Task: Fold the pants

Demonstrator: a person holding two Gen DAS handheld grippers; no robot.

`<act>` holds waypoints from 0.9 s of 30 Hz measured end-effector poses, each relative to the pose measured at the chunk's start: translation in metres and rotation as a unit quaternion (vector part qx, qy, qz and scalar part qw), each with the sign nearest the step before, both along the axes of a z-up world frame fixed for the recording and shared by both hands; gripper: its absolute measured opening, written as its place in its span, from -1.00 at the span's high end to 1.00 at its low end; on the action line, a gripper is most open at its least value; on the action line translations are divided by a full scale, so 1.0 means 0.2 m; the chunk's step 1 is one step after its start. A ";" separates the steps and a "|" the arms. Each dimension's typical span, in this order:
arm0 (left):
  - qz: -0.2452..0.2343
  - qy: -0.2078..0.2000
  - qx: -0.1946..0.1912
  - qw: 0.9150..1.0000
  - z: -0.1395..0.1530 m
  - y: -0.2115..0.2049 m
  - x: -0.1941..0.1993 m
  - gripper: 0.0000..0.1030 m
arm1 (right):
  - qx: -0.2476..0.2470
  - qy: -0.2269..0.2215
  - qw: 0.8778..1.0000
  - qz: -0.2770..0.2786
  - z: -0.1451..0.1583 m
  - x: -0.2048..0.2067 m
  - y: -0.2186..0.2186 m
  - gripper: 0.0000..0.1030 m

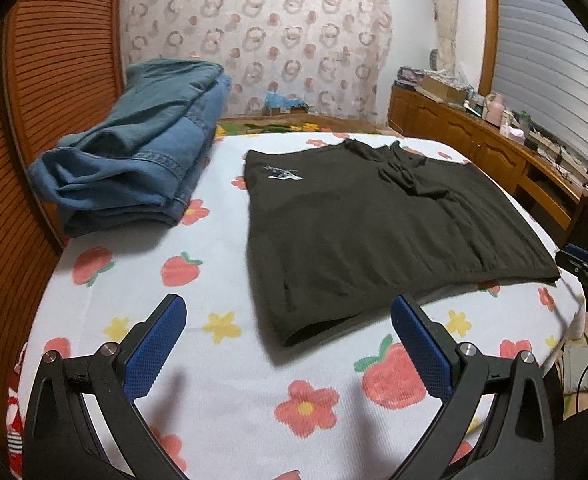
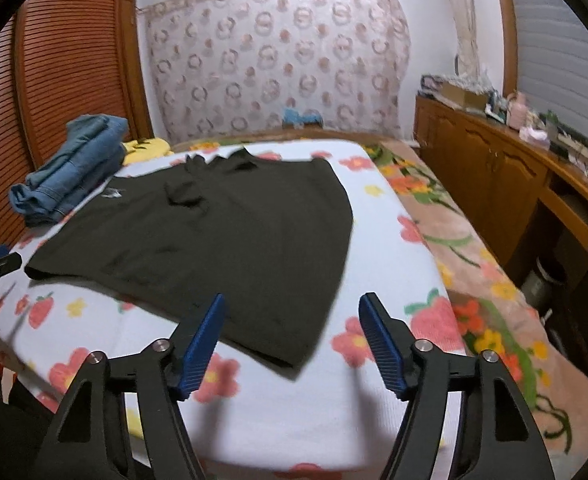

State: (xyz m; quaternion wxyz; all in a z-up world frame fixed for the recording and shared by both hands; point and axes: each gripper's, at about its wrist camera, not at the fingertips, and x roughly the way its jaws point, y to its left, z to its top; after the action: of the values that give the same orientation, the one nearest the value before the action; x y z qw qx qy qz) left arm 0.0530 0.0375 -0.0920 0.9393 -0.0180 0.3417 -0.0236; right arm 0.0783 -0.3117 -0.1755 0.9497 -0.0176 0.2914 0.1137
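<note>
Lying flat on the flowered sheet (image 1: 222,412) are the dark pants (image 1: 374,236), spread wide, with a small white logo near one far corner. The left gripper (image 1: 290,344) hangs over the near edge of the pants, its blue pads wide apart and nothing between them. The right gripper (image 2: 292,340) is above the other near corner, also parted and holding nothing; no pad touches the cloth. Folded jeans (image 1: 142,156) are stacked at the far left, apart from the pants.
</note>
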 end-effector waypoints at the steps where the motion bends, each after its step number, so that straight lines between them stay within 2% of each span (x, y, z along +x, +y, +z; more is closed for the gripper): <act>1: -0.006 0.004 0.001 1.000 -0.01 0.00 0.02 -0.99 | 0.001 0.007 1.000 0.000 0.01 0.01 0.02 -0.27; 6: -0.023 0.020 0.001 1.000 -0.03 0.00 0.08 -0.99 | 0.003 0.025 1.000 0.002 0.05 0.03 0.07 -0.12; 9: -0.026 0.027 -0.004 0.999 -0.04 0.02 0.10 -0.99 | 0.009 0.034 0.999 0.007 0.08 0.04 0.10 0.11; 11: -0.022 0.029 -0.003 0.999 -0.05 0.04 0.11 -0.99 | 0.010 0.035 0.999 0.014 0.13 0.03 0.13 0.43; 12: -0.020 0.029 -0.002 0.999 -0.05 0.05 0.11 -0.99 | 0.014 0.036 0.999 0.018 0.13 0.02 0.13 0.49; 14: -0.016 0.029 -0.002 0.999 -0.05 0.06 0.12 -0.99 | 0.020 0.039 0.999 0.025 0.18 0.02 0.16 0.77; 18: -0.011 0.025 -0.004 1.000 -0.03 0.09 0.10 -0.99 | 0.023 0.030 0.999 0.038 0.29 -0.01 0.23 0.90; 27: -0.003 0.011 -0.008 1.000 0.02 0.15 0.07 -0.99 | 0.038 -0.010 0.991 0.126 0.61 -0.09 0.56 0.92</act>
State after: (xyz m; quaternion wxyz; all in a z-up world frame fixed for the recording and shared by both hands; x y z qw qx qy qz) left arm 0.0677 0.0665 -0.0889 0.9351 -0.0243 0.3523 -0.0287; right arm 0.0595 -0.1999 -0.0536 0.9306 -0.0192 0.2724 0.2437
